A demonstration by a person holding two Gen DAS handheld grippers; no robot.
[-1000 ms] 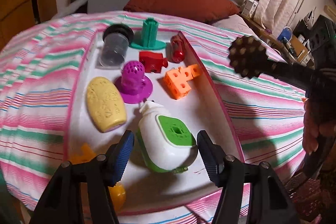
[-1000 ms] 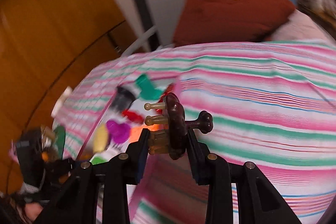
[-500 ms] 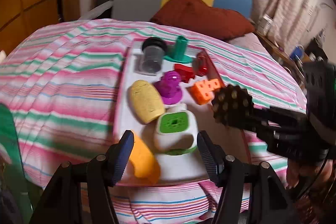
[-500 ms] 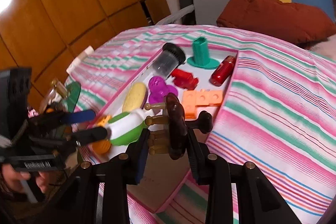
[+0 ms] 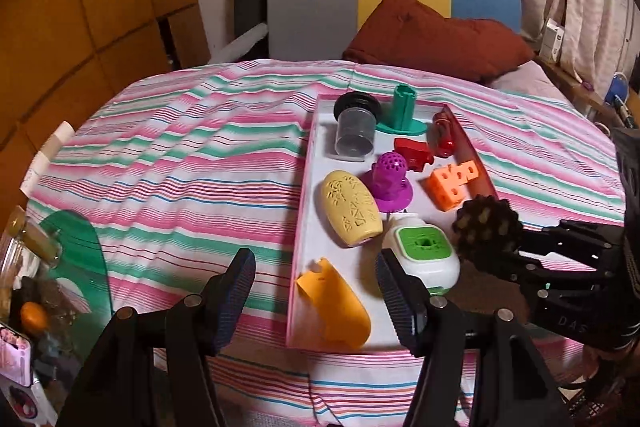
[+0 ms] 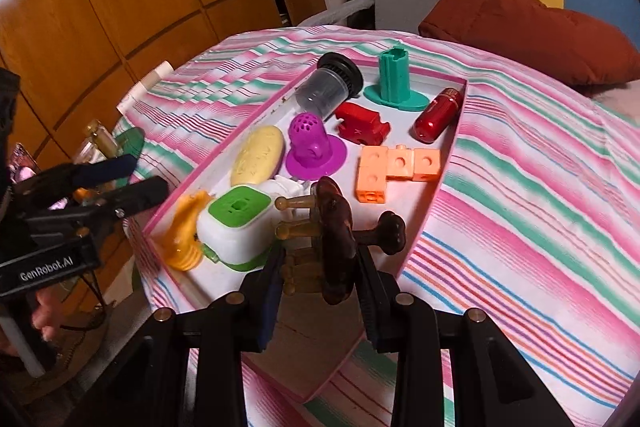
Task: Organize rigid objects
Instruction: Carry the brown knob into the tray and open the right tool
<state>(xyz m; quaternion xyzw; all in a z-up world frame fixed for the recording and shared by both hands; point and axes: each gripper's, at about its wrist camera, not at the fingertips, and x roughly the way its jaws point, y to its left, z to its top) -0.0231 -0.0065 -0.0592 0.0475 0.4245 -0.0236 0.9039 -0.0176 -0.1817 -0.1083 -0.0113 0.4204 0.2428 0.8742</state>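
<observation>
A striped cloth (image 5: pixel 180 163) is covering the table, and on it a shallow white tray (image 6: pixel 416 203) with a pink rim is lying lengthwise away from the cameras. The right gripper (image 6: pixel 320 283) is reaching in over the tray's near end, angled downward, its jaws pressing closed on a dark brown massage brush (image 6: pixel 336 239) held on edge, its pale pegs pointing toward the tray's left side and its knob handle toward the right. The left gripper (image 5: pixel 316 287) is hovering above the tray's near left rim, also tilting downward, its jaws standing wide apart and gripping nothing; a hand (image 6: pixel 40 319) is showing beneath its body. Inside the tray a white and green device (image 6: pixel 236 227) is sitting at the near end beside an orange piece (image 6: pixel 184 231); past them a yellow oval (image 6: pixel 258 155), a purple strainer (image 6: pixel 314 147) and orange cubes (image 6: pixel 396 167) are lying mid-tray, with a clear jar (image 6: pixel 328 87), a green stand (image 6: pixel 394 79), a red block (image 6: pixel 360 123) and a red cylinder (image 6: pixel 438 115) at the far end.
</observation>
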